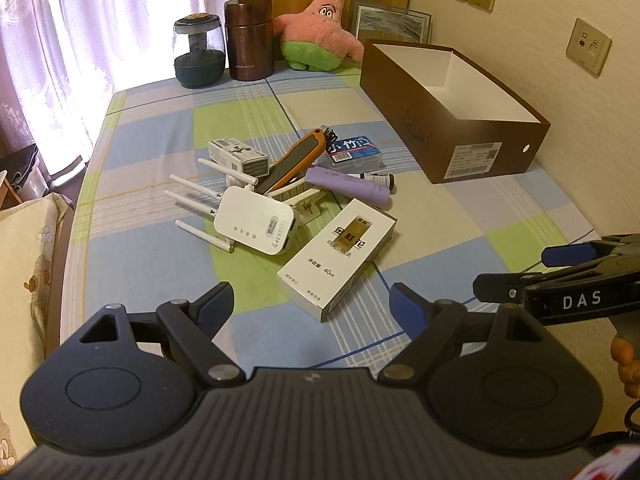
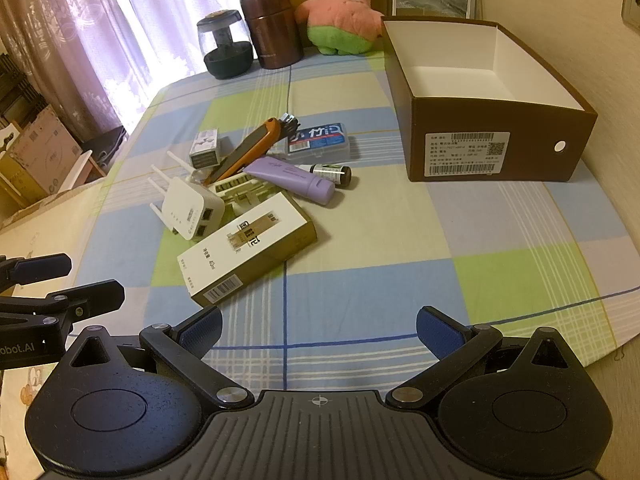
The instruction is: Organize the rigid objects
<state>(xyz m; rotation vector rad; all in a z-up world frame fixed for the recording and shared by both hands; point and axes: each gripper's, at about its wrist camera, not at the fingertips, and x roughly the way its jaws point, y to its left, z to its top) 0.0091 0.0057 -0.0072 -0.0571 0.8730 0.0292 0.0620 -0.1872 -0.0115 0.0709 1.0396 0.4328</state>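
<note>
A heap of small items lies mid-table: a long white carton point(image 1: 338, 250) point(image 2: 248, 246), a white router with antennas point(image 1: 256, 224) point(image 2: 192, 206), a purple tube point(image 1: 348, 184) point(image 2: 290, 180), an orange-and-black tool point(image 1: 296, 156) point(image 2: 248, 152), a blue-labelled plastic case point(image 1: 354, 152) point(image 2: 320, 142) and a small grey carton point(image 1: 238, 156) point(image 2: 205, 146). An empty brown shoebox point(image 1: 448, 108) point(image 2: 496, 112) stands at the right. My left gripper point(image 1: 310, 312) point(image 2: 68, 276) hangs open just short of the white carton. My right gripper point(image 2: 318, 330) point(image 1: 520, 268) is open too, nothing between its fingers.
Along the far edge of the checked tablecloth point(image 2: 360, 288) stand a dark glass jar point(image 1: 198, 52), a brown canister point(image 1: 249, 38), a pink star plush point(image 1: 320, 32) and a framed picture point(image 1: 392, 22). A wall runs along the right; curtains and cardboard boxes point(image 2: 36, 152) are at the left.
</note>
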